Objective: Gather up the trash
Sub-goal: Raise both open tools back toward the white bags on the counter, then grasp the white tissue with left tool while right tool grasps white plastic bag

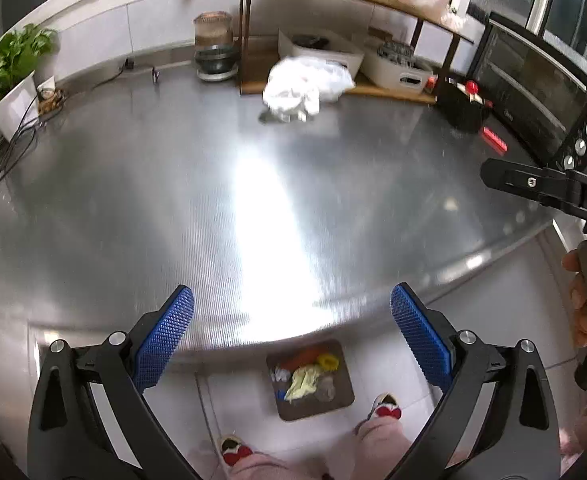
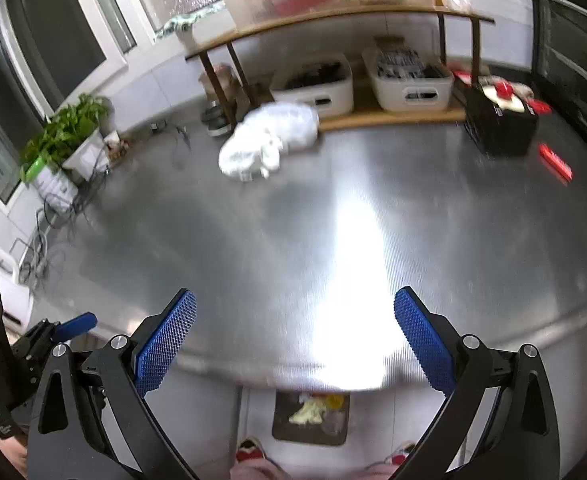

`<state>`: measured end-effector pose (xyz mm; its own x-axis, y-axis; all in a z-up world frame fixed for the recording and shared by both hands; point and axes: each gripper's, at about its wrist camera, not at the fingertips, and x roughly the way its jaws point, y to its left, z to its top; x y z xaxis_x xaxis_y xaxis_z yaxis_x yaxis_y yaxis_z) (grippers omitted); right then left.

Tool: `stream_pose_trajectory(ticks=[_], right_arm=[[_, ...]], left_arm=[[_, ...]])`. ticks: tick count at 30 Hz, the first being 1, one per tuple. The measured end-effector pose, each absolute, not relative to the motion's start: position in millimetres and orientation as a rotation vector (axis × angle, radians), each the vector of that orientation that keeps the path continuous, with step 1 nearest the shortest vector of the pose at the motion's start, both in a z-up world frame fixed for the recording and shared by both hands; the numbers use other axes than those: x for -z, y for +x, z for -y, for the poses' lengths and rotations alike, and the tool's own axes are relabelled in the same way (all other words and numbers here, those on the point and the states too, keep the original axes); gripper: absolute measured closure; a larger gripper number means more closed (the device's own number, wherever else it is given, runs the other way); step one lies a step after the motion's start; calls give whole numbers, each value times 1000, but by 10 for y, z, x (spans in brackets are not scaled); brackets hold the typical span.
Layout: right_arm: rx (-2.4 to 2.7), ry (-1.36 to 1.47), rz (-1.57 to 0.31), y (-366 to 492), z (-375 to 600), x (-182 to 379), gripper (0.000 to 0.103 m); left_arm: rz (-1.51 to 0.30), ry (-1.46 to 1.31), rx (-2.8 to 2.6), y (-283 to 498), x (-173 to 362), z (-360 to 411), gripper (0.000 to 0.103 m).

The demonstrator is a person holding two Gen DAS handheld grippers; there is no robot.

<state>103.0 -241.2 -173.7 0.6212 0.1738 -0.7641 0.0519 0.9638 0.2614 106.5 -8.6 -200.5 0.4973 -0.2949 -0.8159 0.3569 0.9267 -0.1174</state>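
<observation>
A brown trash bin (image 1: 311, 380) stands on the floor below the counter's front edge, holding yellow, orange and white scraps; it also shows in the right wrist view (image 2: 311, 416). My left gripper (image 1: 291, 332) is open and empty above the counter's front edge, over the bin. My right gripper (image 2: 293, 336) is open and empty, also at the front edge. A crumpled white plastic bag (image 1: 305, 88) lies at the back of the steel counter (image 1: 173, 200), by the shelf; the right wrist view shows the bag (image 2: 269, 140) too.
A wooden shelf (image 2: 373, 120) with white baskets (image 2: 411, 82) stands at the back. A black box (image 2: 499, 120) and a red item (image 2: 555, 162) sit right. A toaster oven (image 1: 533, 92) is far right. A potted plant (image 1: 5, 80) and cables are left. My feet flank the bin.
</observation>
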Motion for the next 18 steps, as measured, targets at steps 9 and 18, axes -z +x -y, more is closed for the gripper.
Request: stream_pose_trajectory(ticks=[9,18], right_arm=[[-52,217,-854,1836,2449,1492,4],[-32,257,-922,2710,2568,1788,4]], left_arm=[[-916,66,366,1800,1709,217,9],[-929,88,391,2548,1859,453,10]])
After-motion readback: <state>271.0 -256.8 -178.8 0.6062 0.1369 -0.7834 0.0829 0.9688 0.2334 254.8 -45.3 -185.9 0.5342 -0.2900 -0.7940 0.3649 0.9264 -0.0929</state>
